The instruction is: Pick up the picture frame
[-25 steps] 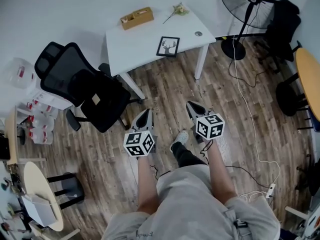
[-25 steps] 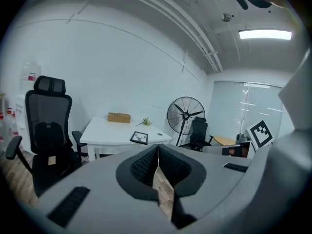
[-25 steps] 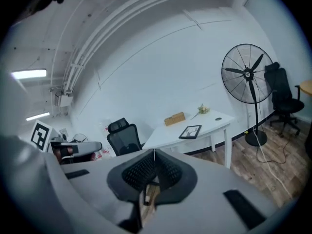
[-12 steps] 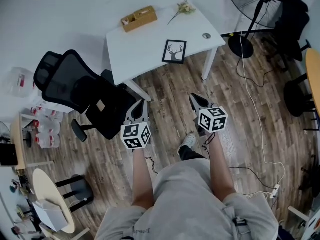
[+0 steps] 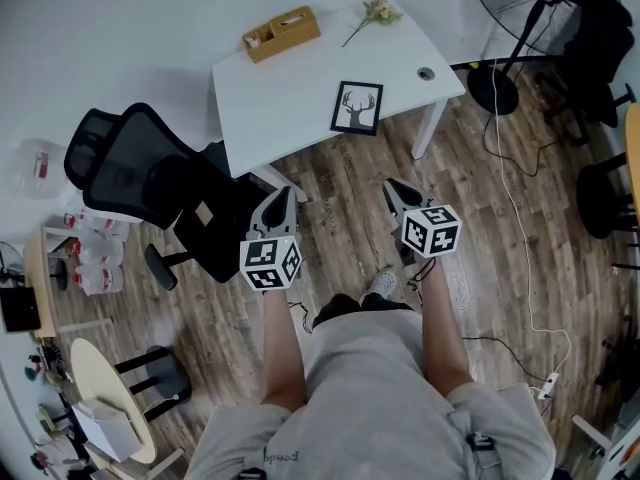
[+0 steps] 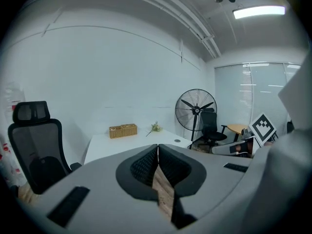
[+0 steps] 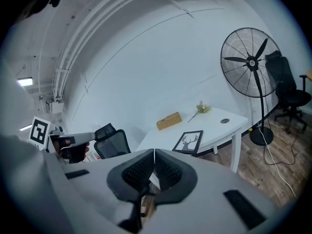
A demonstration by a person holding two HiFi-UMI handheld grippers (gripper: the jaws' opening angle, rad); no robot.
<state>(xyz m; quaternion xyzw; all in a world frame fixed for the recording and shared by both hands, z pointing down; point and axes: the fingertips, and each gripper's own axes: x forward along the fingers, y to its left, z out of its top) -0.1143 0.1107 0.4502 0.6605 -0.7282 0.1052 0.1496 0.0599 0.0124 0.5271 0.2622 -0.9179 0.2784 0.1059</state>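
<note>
A: Where is the picture frame?

B: It lies flat on the white bench, near the front edge, and there is a deer head drawing in it. Both grippers hang over the wooden floor, well apart from it.

A: And the fingers?

B: The left gripper has its fingers pressed together at the tips, with nothing between them. Through the slit lower down only floor shows. The right gripper is clenched in the same way and is also empty.

A: Does each gripper view show the frame?

B: The right gripper view does, above and to the right of the fingertips. In the left gripper view the frame is hidden behind the gripper's own body. Only the far part of the bench shows there, with the wicker box and the flower sprig.

A: Is anything else hard to make out?

B: In the head view the fan is cut off at the top edge. The small round thing near the bench corner is too small to tell. The black office chair stands just beside the bench, on the left.
</note>
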